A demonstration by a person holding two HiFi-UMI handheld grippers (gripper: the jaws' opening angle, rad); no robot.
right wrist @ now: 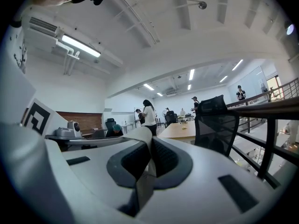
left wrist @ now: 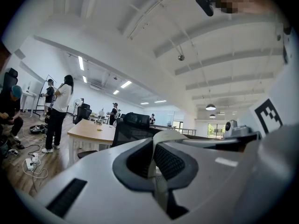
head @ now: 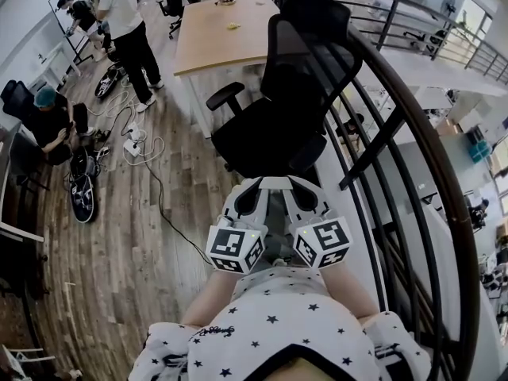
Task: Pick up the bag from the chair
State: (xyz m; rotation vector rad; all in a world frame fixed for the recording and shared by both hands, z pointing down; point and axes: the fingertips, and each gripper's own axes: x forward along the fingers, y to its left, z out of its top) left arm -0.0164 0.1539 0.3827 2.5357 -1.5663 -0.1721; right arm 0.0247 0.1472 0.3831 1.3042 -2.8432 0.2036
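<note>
A black mesh-backed office chair point(head: 278, 101) stands just ahead of me, beside the railing. Its seat point(head: 258, 143) is dark, and I cannot make out a bag on it. My left gripper point(head: 254, 187) and right gripper point(head: 299, 186) are held side by side close to my chest, just short of the seat. Both are shut with nothing between the pads. In the left gripper view the left gripper point(left wrist: 160, 137) has its jaws closed, with the chair point(left wrist: 134, 126) beyond them. The right gripper point(right wrist: 145, 135) is closed too, and the chair point(right wrist: 218, 121) stands to its right.
A wooden table point(head: 226, 30) stands behind the chair. A dark metal railing point(head: 401, 137) curves along the right. One person stands point(head: 127, 30) at the back left and another sits point(head: 48, 121) by the left wall. Cables and a power strip point(head: 136, 145) lie on the wooden floor.
</note>
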